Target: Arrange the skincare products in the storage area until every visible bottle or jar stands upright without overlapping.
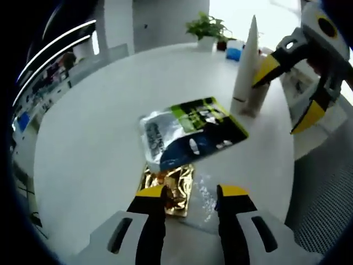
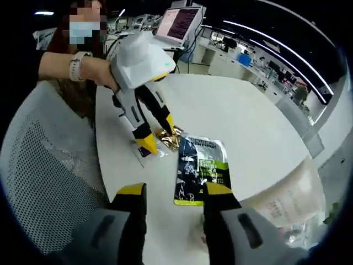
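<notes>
While both grippers hang over round white table (image 1: 83, 138): left gripper (image 1: 191, 192) jaws apart, empty, tips just above gold foil sachet (image 1: 172, 190). Right gripper (image 2: 172, 190) jaws apart, empty. Green-black pouch (image 1: 190, 131) flat at table centre, overlapping sachet. White tube (image 1: 246, 61) upright beside pouch. Potted plant (image 1: 206, 27) at far edge.

Left hand-held gripper (image 1: 192, 194) low over the white round counter (image 1: 88, 138), yellow-tipped jaws parted, nothing between them. Just ahead, a crinkled gold sachet (image 1: 172, 187) lying flat, partly overlapped by a larger silver, blue and green pouch (image 1: 190, 131). Beyond that, a tall white tube (image 1: 247, 66) standing upright near the far edge. Right hand-held gripper (image 1: 289, 94) coming in from the upper right, jaws spread wide beside the tube. Small potted plant (image 1: 207, 27) at the back.
</notes>
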A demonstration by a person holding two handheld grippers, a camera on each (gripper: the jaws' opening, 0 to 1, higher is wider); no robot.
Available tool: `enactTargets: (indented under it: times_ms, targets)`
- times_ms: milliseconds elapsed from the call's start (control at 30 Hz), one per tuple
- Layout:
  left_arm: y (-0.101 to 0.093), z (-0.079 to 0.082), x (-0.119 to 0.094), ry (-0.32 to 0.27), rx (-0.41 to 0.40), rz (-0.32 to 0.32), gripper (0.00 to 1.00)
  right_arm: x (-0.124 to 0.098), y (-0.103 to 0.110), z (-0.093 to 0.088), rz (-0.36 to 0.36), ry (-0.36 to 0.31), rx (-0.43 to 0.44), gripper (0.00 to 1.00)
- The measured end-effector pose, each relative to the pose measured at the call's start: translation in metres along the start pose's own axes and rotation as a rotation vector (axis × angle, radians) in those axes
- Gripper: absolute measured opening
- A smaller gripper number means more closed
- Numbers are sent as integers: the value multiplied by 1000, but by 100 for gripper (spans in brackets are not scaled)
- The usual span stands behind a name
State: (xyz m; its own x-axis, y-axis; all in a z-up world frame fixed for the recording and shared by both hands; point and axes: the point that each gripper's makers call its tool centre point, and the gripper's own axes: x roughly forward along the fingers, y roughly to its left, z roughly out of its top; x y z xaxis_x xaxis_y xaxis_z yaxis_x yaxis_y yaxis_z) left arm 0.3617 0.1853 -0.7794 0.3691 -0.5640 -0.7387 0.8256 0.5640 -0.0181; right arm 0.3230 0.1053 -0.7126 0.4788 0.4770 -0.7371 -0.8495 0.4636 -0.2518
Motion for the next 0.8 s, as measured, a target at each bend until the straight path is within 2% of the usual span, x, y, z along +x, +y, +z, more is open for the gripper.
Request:
enactTargets:
  times_ms: [67, 133, 367, 433, 633, 700, 800]
  targets:
    - [1, -1, 0, 10, 53, 13, 33, 8, -3, -1, -15, 11, -3, 32]
    - [1, -1, 0, 6, 42, 8, 32, 18, -6, -5, -35, 46, -37, 33]
    - [8, -4, -3, 5, 61, 1, 33, 42, -8, -19, -47, 142, -70, 31]
    - [15, -6, -5, 10, 52, 7, 33, 47, -14, -23, -77, 180, -128, 31]
    - [31, -15, -13, 34, 26, 31, 34, 57, -25, -19, -126, 179, -183, 29]
    - [37, -18, -16, 34, 15, 37, 35, 61, -26, -21, -116, 191, -193, 29]
    - [44, -22, -20, 39, 11, 41, 34, 65, -33, -23, -125, 230, -271, 29]
